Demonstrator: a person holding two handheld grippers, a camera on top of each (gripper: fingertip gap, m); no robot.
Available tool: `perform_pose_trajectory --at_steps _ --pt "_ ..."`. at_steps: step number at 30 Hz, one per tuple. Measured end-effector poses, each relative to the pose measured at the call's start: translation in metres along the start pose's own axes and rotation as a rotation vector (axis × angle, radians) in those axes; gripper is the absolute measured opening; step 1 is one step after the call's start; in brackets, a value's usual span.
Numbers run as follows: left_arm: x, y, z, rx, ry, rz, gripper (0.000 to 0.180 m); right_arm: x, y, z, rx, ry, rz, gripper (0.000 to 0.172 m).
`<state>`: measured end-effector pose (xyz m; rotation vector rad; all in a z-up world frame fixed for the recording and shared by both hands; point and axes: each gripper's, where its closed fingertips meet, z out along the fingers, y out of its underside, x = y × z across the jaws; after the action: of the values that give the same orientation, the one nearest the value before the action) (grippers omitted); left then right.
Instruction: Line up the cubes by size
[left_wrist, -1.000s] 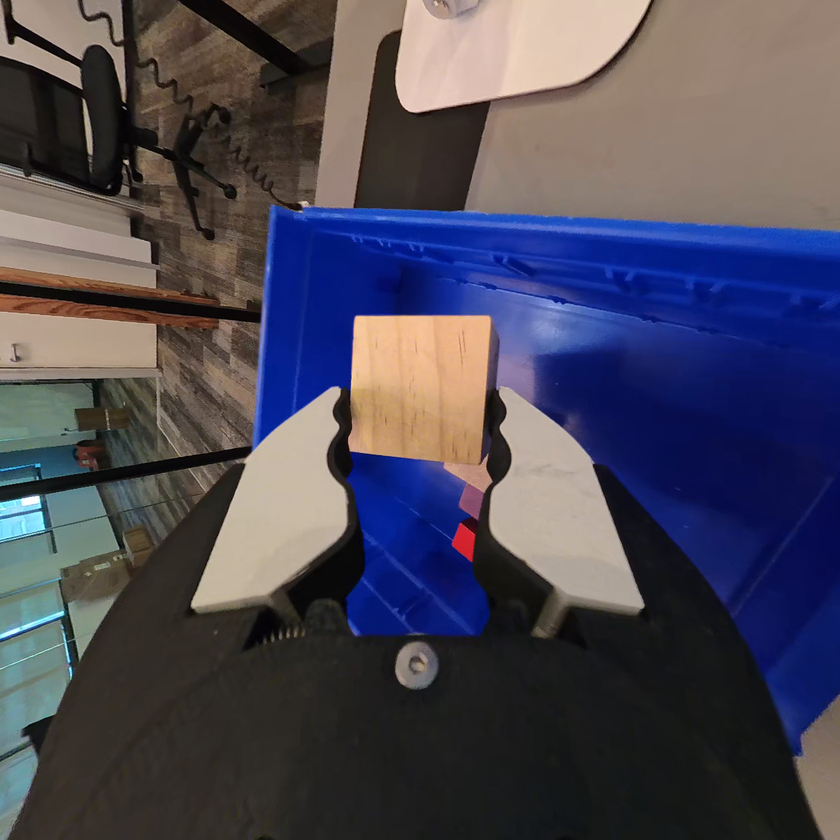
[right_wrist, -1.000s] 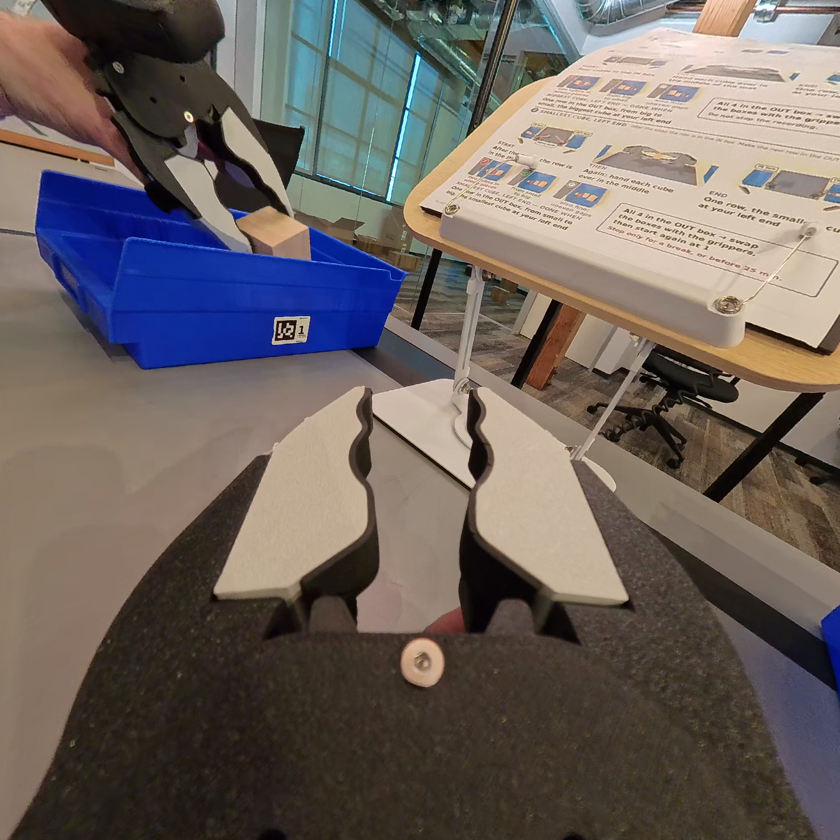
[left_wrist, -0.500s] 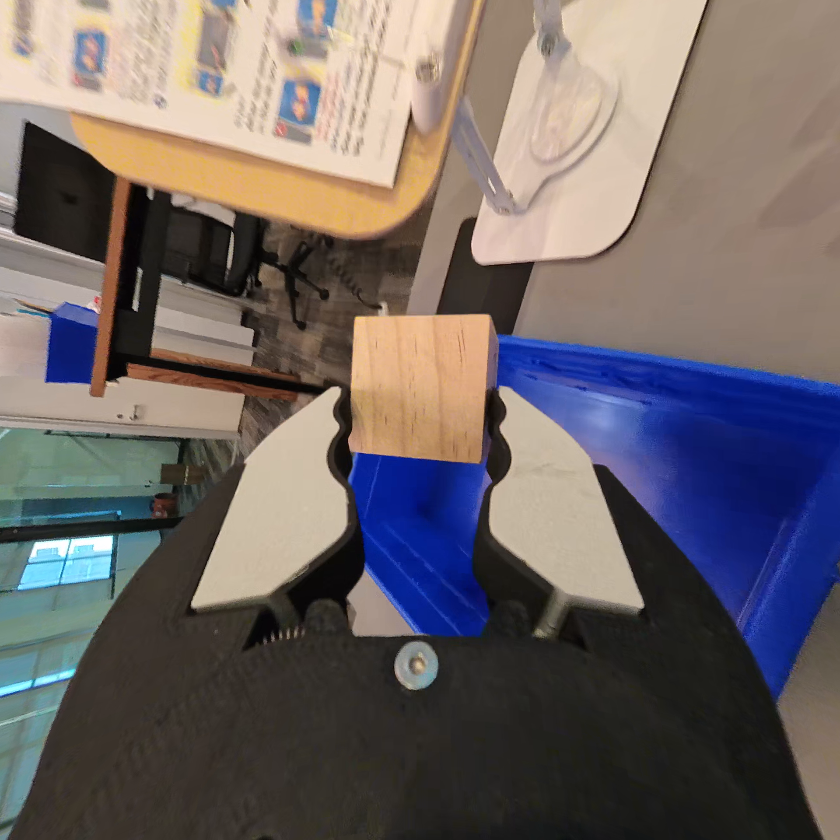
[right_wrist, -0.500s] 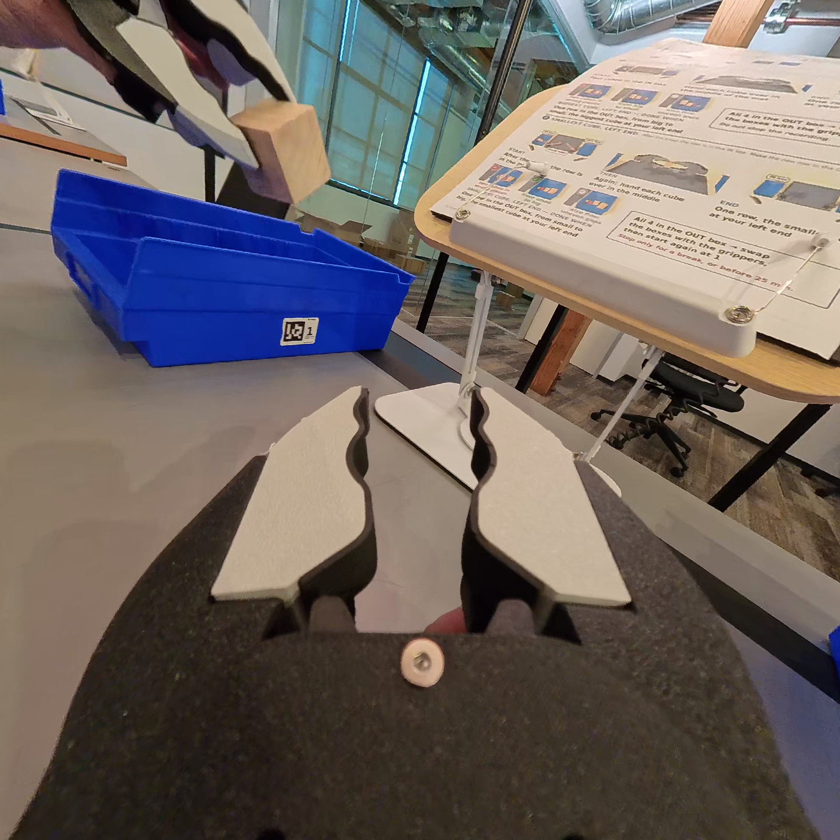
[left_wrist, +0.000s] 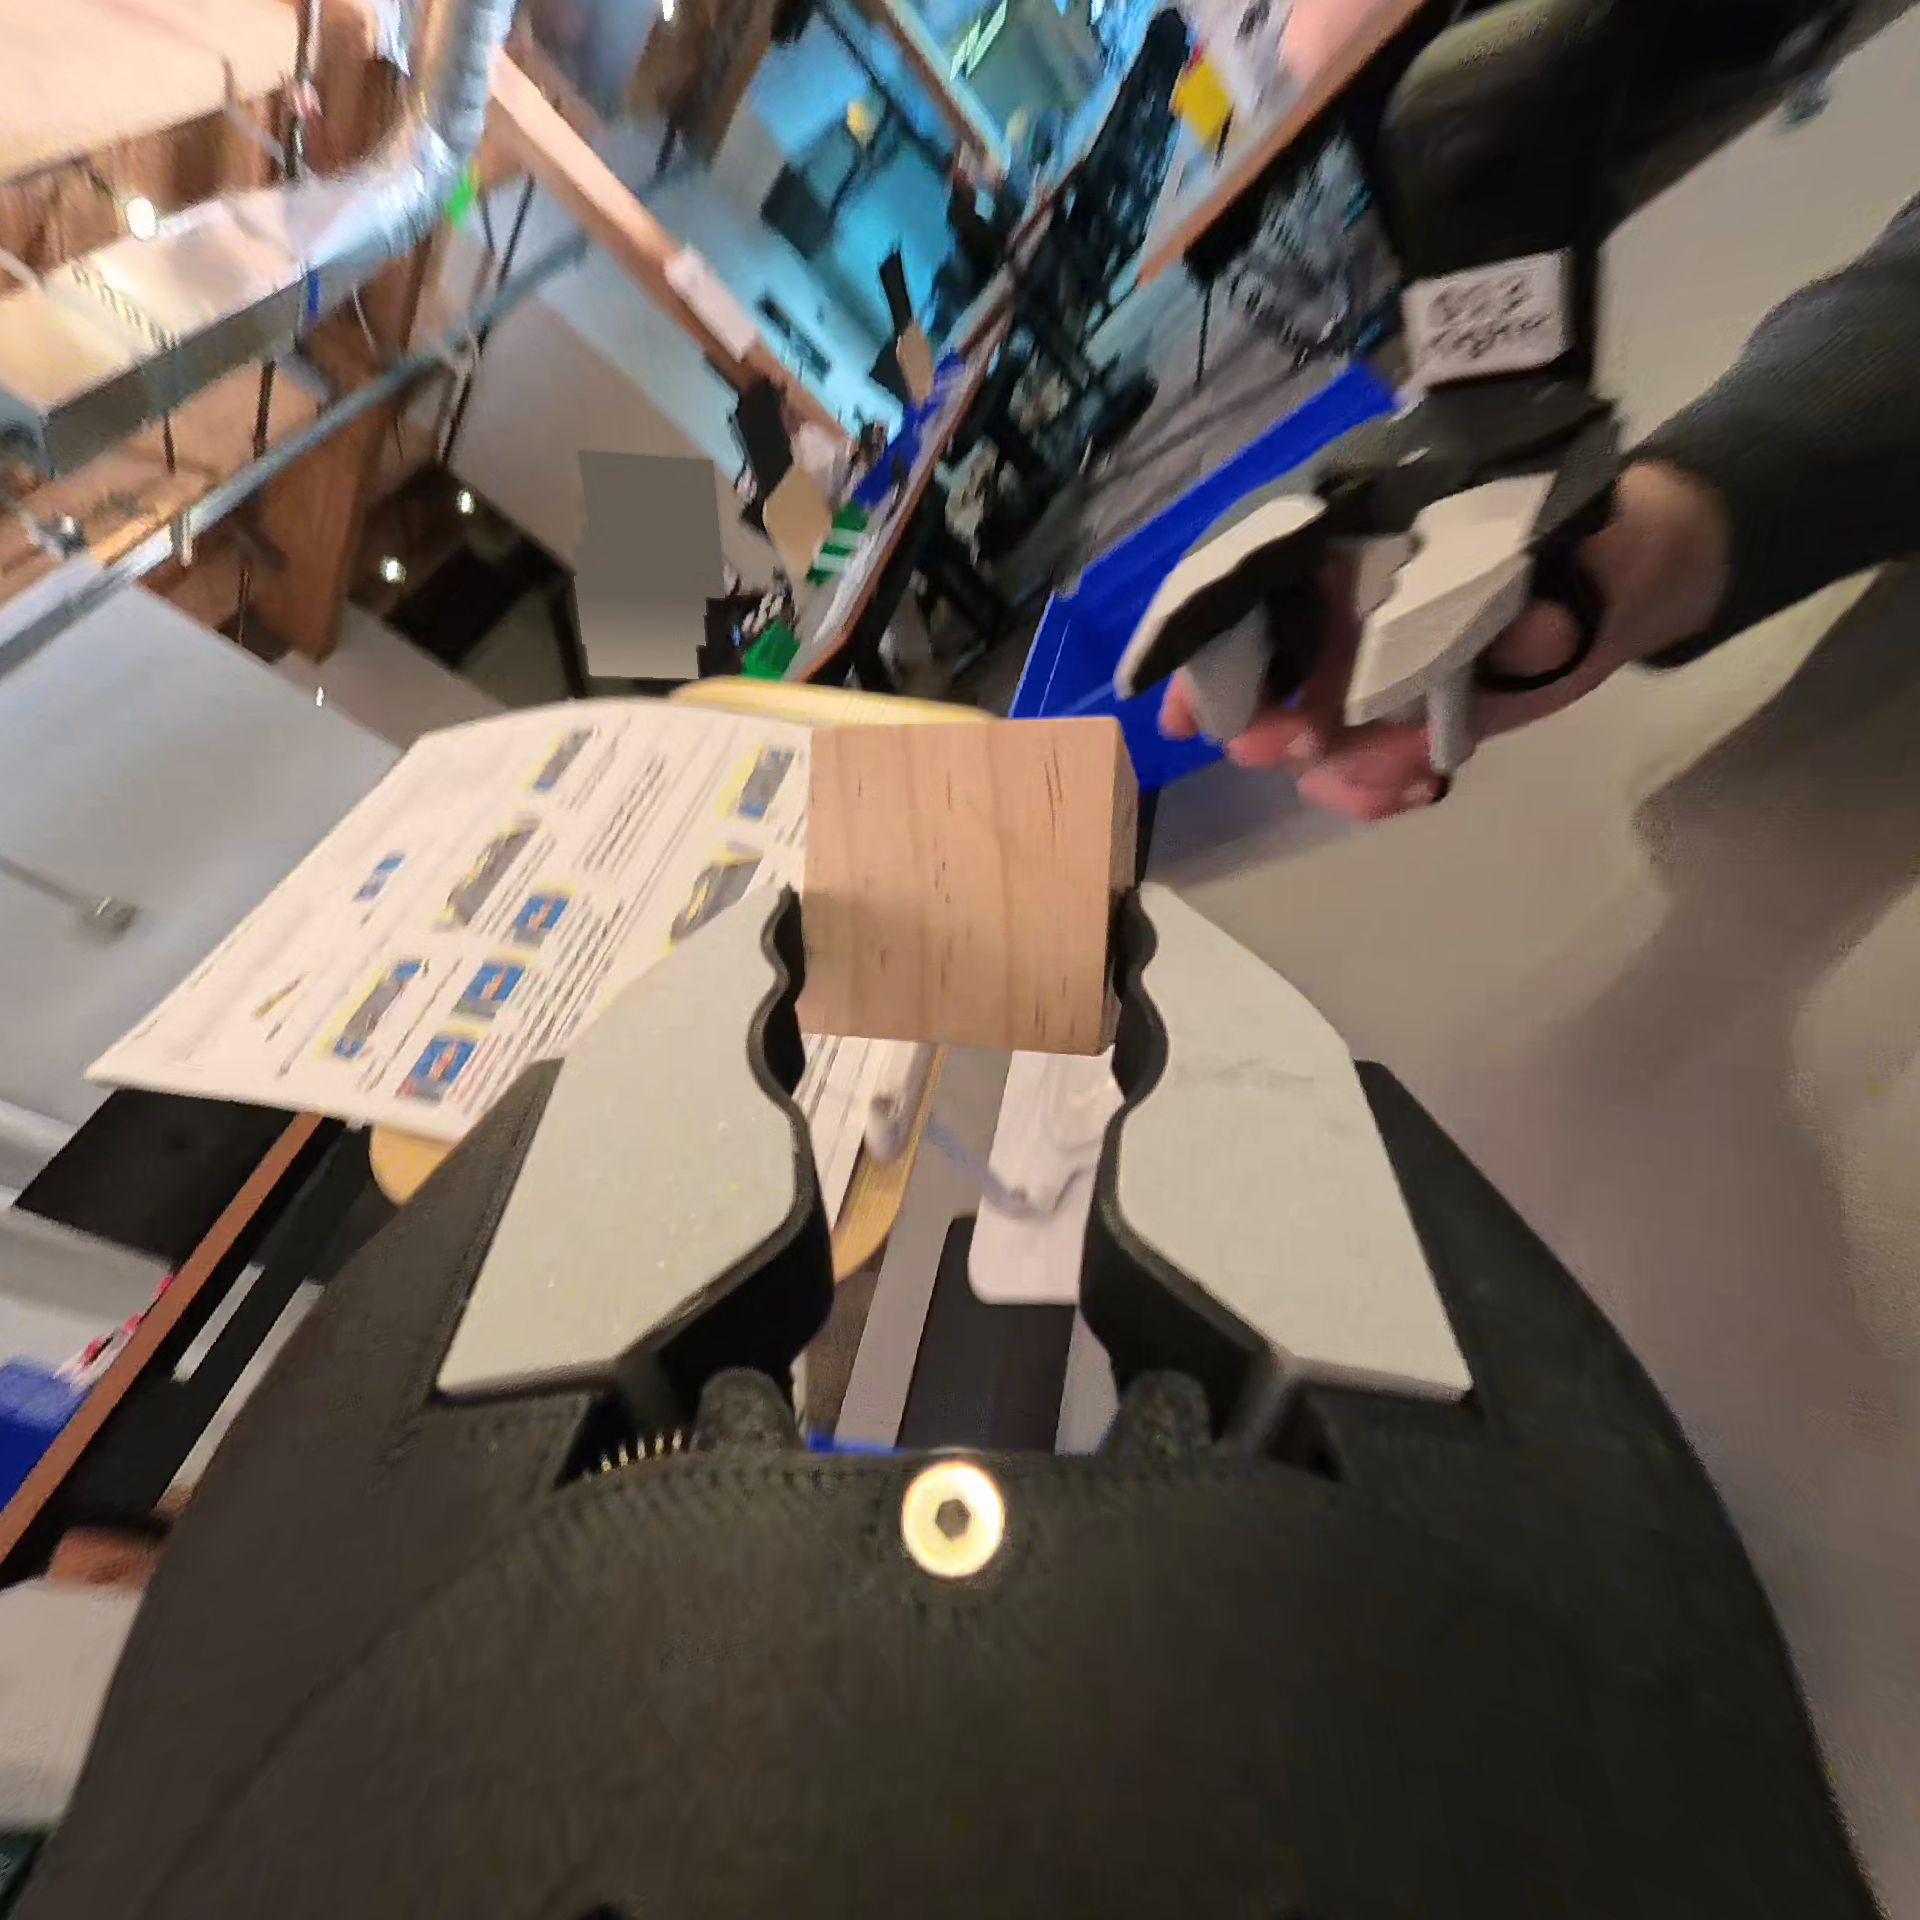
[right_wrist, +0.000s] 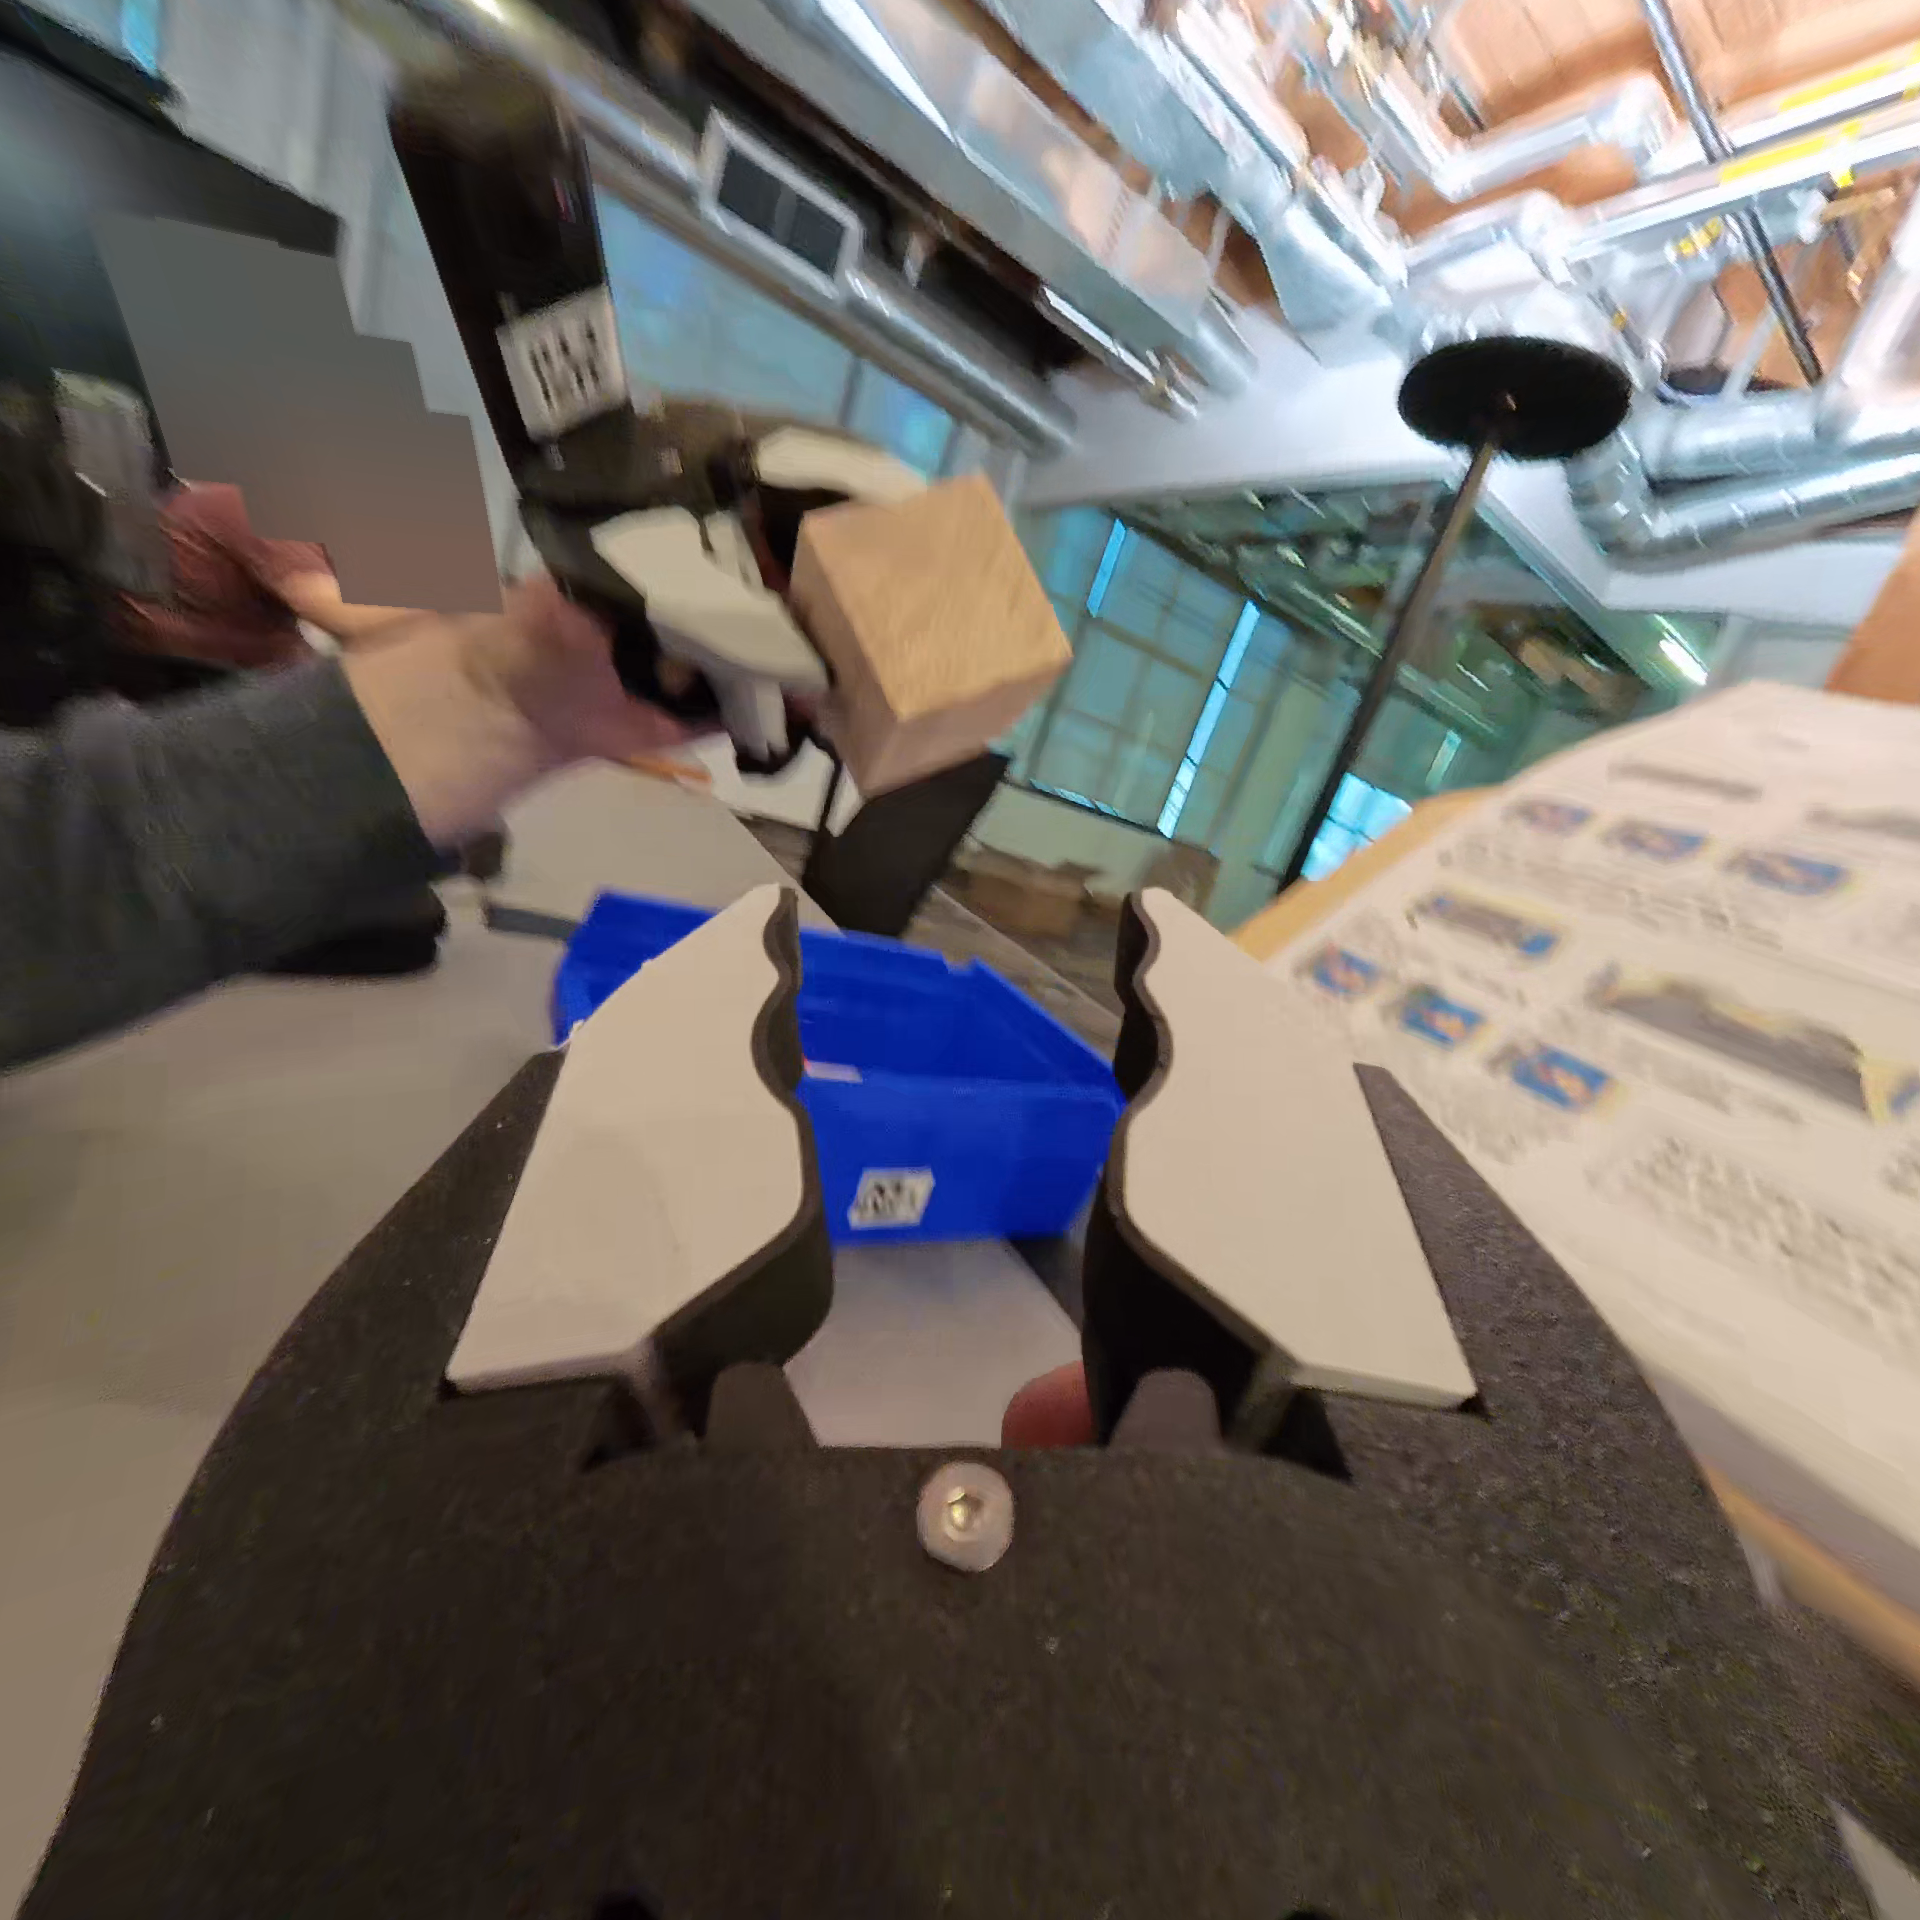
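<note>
I'm carrying the wooden cube (left_wrist: 961, 883) clamped in my left gripper (left_wrist: 961, 935); my right gripper (right_wrist: 956, 987) is gaping wide, empty, probably awaiting a midair handover.

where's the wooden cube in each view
Left wrist view: wooden cube at centre, clamped between this hand-held gripper's fingertips.
Right wrist view: upper middle, held aloft by the other hand-held gripper.
Shared landmark: the instruction sheet.
</note>
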<state>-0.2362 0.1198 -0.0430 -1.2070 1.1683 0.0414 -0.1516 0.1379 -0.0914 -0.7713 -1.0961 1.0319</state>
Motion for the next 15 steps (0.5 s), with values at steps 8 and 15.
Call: perform_pose_trajectory --at_steps 8,15 --pt "0.016 -0.051 0.016 0.286 0.067 -0.096 0.057 -0.007 -0.067 0.03 0.182 -0.158 -0.009 0.069" --pt "0.033 -0.066 0.027 0.402 0.156 -0.171 0.057 -0.013 -0.066 0.028 0.197 -0.19 0.049 0.064"
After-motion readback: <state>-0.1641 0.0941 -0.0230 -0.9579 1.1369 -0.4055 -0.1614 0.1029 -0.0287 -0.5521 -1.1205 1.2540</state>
